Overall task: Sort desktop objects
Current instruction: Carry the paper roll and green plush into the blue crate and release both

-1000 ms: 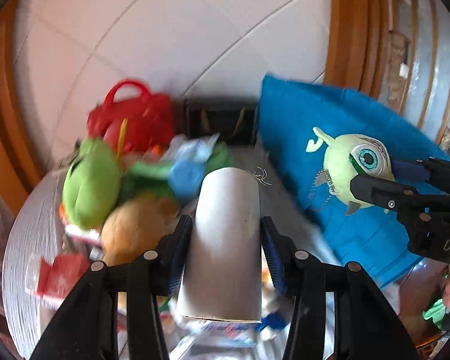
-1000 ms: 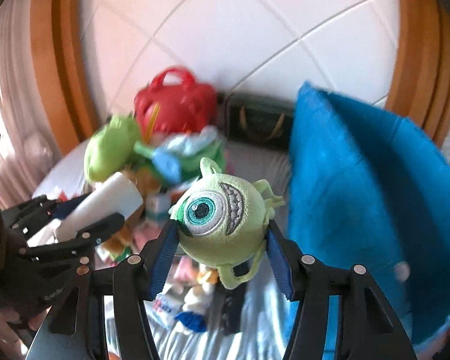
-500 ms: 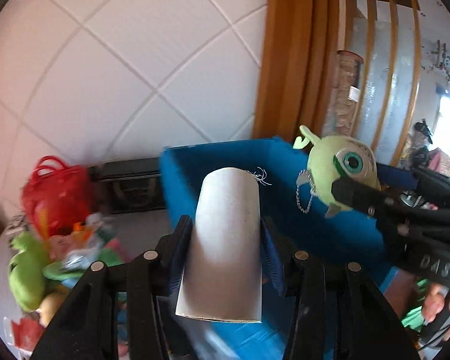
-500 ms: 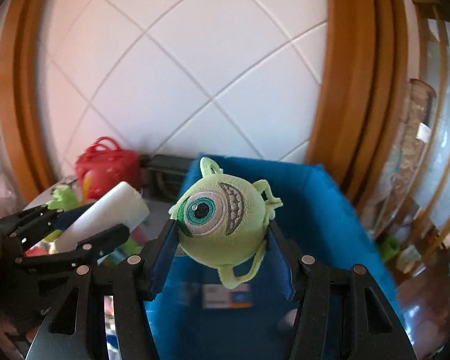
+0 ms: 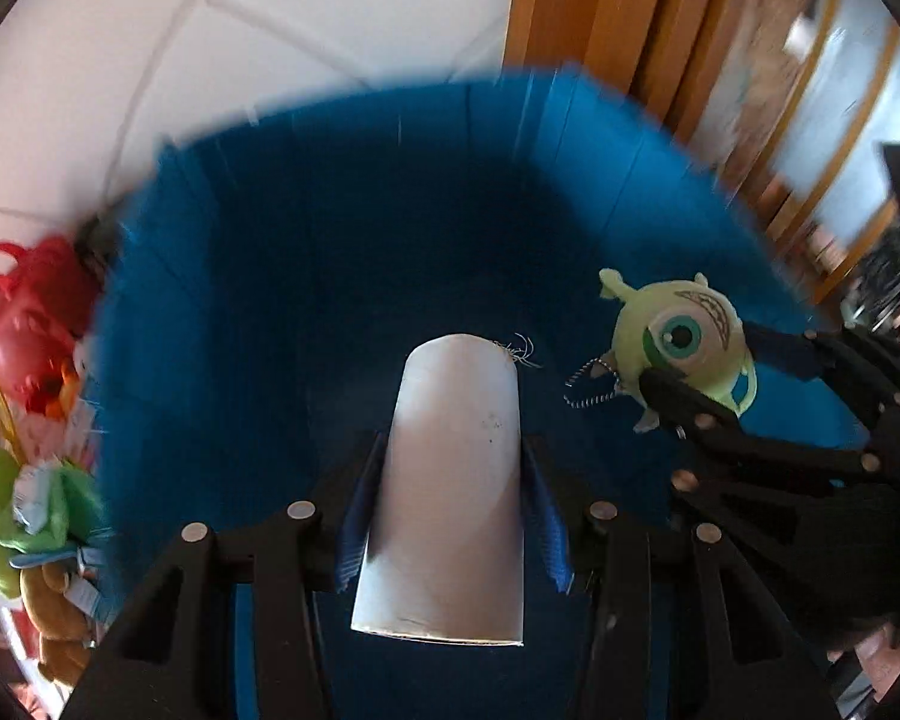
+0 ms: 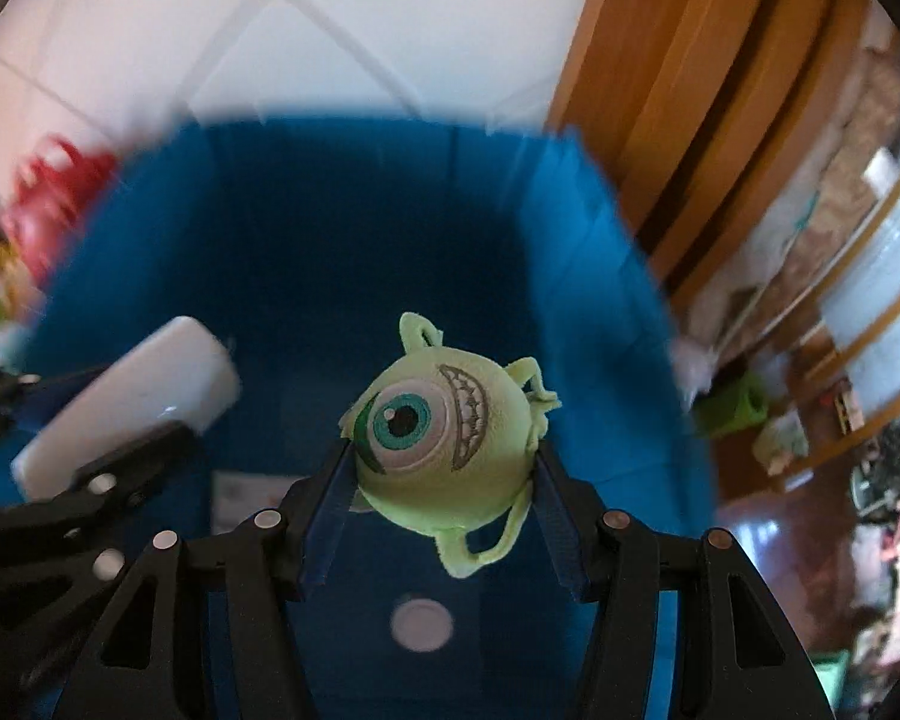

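While the left gripper (image 5: 450,498) clamps a white tube (image 5: 450,480) and the right gripper (image 6: 444,510) clamps a green one-eyed plush (image 6: 444,444), both hover over the blue bin (image 6: 582,276); next, release them inside.

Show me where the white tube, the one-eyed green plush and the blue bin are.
white tube (image 5: 453,480), left wrist view, on its side wall.
one-eyed green plush (image 6: 444,450), right wrist view, on its face.
blue bin (image 6: 582,276), right wrist view, on its right wall.
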Available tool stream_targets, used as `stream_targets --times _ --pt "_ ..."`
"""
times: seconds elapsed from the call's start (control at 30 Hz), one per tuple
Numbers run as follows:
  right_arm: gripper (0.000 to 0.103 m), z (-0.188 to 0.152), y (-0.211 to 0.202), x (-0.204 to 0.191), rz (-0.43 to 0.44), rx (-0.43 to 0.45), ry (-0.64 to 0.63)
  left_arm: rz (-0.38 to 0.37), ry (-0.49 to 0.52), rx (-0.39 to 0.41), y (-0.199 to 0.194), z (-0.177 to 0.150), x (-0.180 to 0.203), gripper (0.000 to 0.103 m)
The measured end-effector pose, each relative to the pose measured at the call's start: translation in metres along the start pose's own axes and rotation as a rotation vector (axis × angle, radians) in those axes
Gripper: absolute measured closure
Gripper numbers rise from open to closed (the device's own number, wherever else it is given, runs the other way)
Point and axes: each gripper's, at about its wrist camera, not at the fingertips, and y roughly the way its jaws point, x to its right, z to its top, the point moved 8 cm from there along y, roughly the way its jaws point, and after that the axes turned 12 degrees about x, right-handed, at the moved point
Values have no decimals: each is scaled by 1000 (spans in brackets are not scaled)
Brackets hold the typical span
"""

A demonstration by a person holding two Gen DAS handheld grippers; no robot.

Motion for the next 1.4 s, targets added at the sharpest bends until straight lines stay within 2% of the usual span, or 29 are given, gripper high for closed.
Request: stream_targets --times 0.07,0.17,0.3,0.37,0.47,0.57,0.77,0.83,1.0,1.1,1.33,1.4 --pt "46 -21 35 2 21 -89 8 24 7 -92 31 -16 2 57" --pt "46 -51 76 3 31 -189 -8 55 27 -184 61 -39 0 57" --pt "46 -89 108 -5 35 -296 -72 100 61 -291 91 -72 -5 57" --pt "46 -101 115 -6 24 -332 -109 91 52 -337 98 -83 -5 57" --pt "45 -104 123 -2 -10 -341 -153 107 61 -349 98 -91 2 57" --pt "45 -107 127 -1 3 -378 -142 128 80 -385 103 -102 2 57" --pt "44 -115 135 3 8 -418 -143 133 88 -415 104 -101 3 56" --pt "44 -116 135 4 11 -425 -141 138 78 -416 104 -100 3 51" --pt "42 -119 139 2 39 -442 -109 153 61 -405 107 -96 -2 50" --pt "35 -120 138 0 48 -447 -105 148 55 -405 108 -94 -4 50" --pt "32 -119 134 0 60 -448 -94 141 38 -396 106 -93 -7 50" --pt "21 -119 132 0 64 -451 -90 137 32 -393 105 -92 -7 50"
